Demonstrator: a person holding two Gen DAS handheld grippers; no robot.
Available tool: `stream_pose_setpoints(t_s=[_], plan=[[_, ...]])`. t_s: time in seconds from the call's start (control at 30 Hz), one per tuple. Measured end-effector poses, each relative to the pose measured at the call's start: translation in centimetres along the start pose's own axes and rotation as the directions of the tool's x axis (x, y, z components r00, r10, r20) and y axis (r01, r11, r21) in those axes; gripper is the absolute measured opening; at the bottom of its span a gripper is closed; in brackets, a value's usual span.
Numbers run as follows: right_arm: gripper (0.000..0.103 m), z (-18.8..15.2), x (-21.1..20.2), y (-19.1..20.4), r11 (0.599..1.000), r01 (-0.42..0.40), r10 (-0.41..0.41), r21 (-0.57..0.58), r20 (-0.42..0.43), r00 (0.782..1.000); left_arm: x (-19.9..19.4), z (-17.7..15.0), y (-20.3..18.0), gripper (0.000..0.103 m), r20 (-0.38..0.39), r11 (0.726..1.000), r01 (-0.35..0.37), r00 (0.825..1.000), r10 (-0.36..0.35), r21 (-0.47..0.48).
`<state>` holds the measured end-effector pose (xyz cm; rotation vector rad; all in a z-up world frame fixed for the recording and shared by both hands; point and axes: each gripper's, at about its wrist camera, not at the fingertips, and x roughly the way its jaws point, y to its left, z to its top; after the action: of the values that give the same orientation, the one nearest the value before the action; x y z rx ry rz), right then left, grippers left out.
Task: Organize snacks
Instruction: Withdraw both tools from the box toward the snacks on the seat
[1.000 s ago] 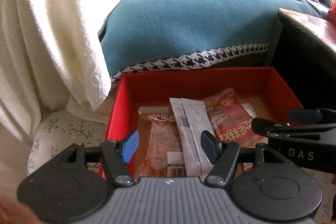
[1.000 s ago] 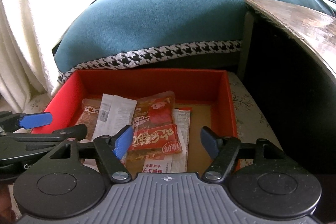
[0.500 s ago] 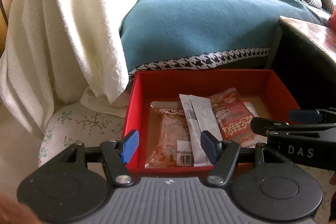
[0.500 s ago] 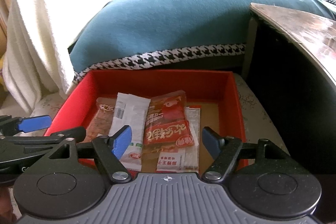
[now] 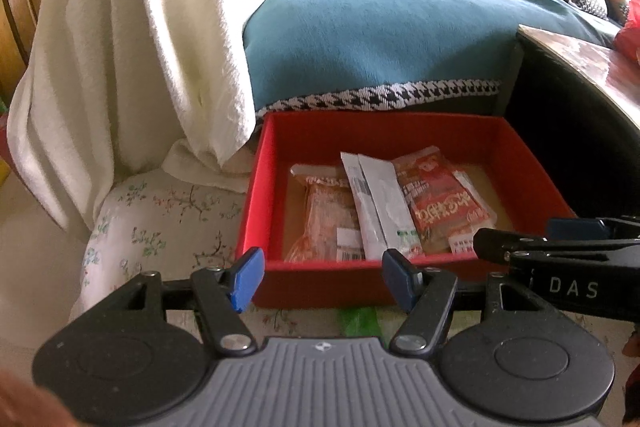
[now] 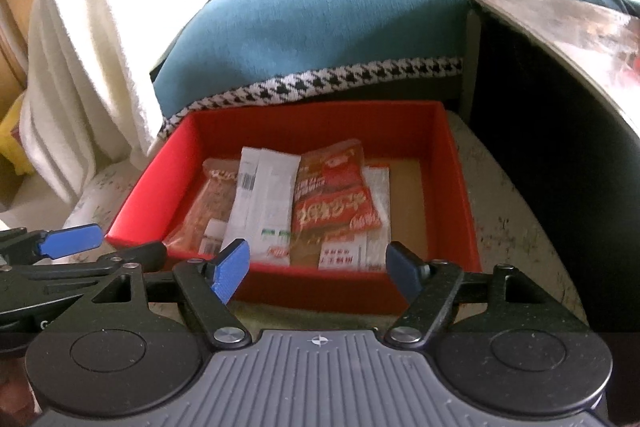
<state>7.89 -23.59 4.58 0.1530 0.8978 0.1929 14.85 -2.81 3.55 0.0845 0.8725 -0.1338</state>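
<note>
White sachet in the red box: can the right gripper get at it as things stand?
Probably yes. The white sachet lies on top in the red box, uncovered, and the right gripper, jaws just opening and empty, faces it over the low front wall.

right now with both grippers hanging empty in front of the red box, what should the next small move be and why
Probably go and fetch another loose snack. Both the left gripper and right gripper are open with nothing between their pads; the right one's jaws have just been opening. The packets, such as the red snack packet, already lie flat inside the red box, and its right side still shows bare floor.
</note>
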Motion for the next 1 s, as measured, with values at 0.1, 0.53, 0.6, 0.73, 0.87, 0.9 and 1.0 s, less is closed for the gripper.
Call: stream_pose_setpoints(t_s=[0.1, 0.53, 0.6, 0.73, 0.87, 0.9, 1.0], plan=[[0.082, -0.8, -0.4, 0.5, 1.0, -0.002, 0.002, -0.001, -0.01, 1.0, -0.5, -0.9, 0.3, 0.059, -0.008, 1.0, 0.002, 1.0, -0.002, -0.004], [0.086, -3.7, -0.9, 1.5, 1.0, -0.018, 0.019, 0.009, -0.079, 0.997, -1.7, -3.6, 1.2, 0.059, -0.055, 1.0, -0.015, 0.998, 0.014, -0.008], [0.086, -4.2, -1.0, 1.7, 1.0, -0.021, 0.022, 0.005, -0.09, 0.996, -2.0, -4.1, 1.4, 0.059, -0.069, 1.0, -0.012, 0.998, 0.011, -0.01], [0.086, -5.5, -1.2, 2.4, 1.0, -0.021, 0.019, -0.017, -0.119, 0.993, -2.2, -5.2, 1.9, 0.059, -0.111, 1.0, -0.011, 0.994, 0.008, -0.025], [0.086, -6.9, -1.3, 2.9, 1.0, -0.024, 0.021, -0.019, -0.154, 0.988, -2.5, -6.2, 2.3, 0.059, -0.157, 0.999, -0.003, 0.988, -0.004, -0.04], [0.087, -7.2, -1.4, 3.0, 0.999, -0.028, 0.025, -0.016, -0.16, 0.987, -2.7, -6.4, 2.5, 0.059, -0.161, 0.999, 0.003, 0.987, -0.01, -0.047], [0.087, -8.0, -1.7, 3.1, 1.0, -0.028, 0.025, -0.012, -0.173, 0.985, -3.1, -7.1, 2.8, 0.059, -0.175, 0.998, 0.019, 0.984, -0.03, -0.061]])
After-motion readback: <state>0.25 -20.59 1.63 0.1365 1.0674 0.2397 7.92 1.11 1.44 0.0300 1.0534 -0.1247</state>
